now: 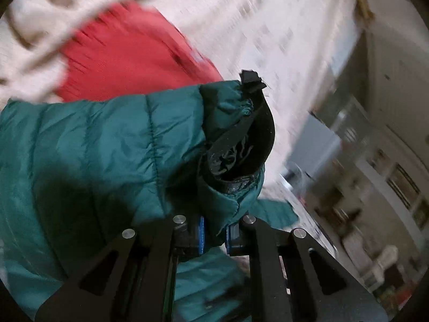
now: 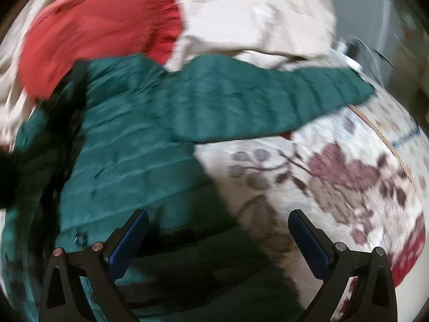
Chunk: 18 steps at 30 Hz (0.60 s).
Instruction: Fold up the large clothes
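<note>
A teal quilted puffer jacket (image 2: 128, 139) lies on a floral bedspread (image 2: 348, 166), one sleeve (image 2: 268, 94) stretched to the right. My left gripper (image 1: 215, 234) is shut on the other sleeve (image 1: 107, 145) near its black-lined cuff (image 1: 241, 150) and holds it lifted. My right gripper (image 2: 218, 228) is open and empty, hovering over the jacket's lower right edge.
A red garment (image 2: 99, 29) lies beyond the jacket, also in the left wrist view (image 1: 128, 53). A cream blanket or garment (image 2: 254, 13) is bunched behind it. Room furniture shows blurred past the bed's edge (image 1: 375, 174).
</note>
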{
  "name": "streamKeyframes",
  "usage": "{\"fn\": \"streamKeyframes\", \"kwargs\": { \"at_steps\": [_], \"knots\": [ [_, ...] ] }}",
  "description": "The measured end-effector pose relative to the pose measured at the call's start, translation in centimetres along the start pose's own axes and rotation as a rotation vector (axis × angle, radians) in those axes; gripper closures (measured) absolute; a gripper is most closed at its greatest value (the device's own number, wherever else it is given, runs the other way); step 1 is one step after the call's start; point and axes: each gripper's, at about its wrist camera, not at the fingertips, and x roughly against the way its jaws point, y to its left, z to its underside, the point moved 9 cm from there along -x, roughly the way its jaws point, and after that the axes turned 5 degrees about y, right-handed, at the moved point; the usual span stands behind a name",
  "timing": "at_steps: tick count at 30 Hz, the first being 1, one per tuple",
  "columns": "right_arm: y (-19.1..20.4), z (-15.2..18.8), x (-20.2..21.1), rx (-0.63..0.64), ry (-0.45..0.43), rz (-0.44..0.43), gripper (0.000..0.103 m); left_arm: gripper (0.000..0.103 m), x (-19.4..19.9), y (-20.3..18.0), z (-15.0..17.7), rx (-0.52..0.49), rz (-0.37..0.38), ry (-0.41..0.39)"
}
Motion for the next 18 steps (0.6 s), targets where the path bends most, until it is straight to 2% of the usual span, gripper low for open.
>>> {"fn": "streamKeyframes", "kwargs": {
  "at_steps": [3, 6, 10, 12, 13, 15, 17, 18],
  "knots": [
    [-1.3, -0.3, 0.4, -0.071, -0.012, -0.051, 0.0, 0.094, -5.9, 0.0, 2.0, 0.031, 0.024, 0.083],
    [-1.8, -0.5, 0.8, -0.103, -0.031, -0.066, 0.0, 0.094, -10.3, 1.9, 4.3, 0.096, 0.017, 0.154],
    [-1.9, -0.7, 0.6, -0.143, -0.026, -0.08, 0.0, 0.092, -13.9, 4.2, 7.4, 0.171, -0.006, 0.241],
    [-2.1, -0.7, 0.1, -0.156, -0.015, -0.09, 0.0, 0.073, -14.8, 4.8, 9.0, 0.202, -0.024, 0.304],
    [-2.2, -0.7, -0.1, -0.161, -0.006, -0.095, 0.0, 0.069, -14.7, 4.8, 9.5, 0.212, -0.028, 0.329],
    [-2.3, -0.7, -0.5, -0.171, 0.005, -0.107, 0.0, 0.055, -13.8, 4.2, 9.6, 0.209, -0.026, 0.339],
    [-2.4, -0.7, -0.5, -0.176, 0.002, -0.116, 0.0, 0.046, -11.5, 3.3, 9.2, 0.213, -0.002, 0.327],
    [-2.4, -0.7, -0.3, -0.178, -0.007, -0.117, 0.0, 0.045, -10.4, 3.0, 8.9, 0.211, 0.009, 0.318]
  ]
}}
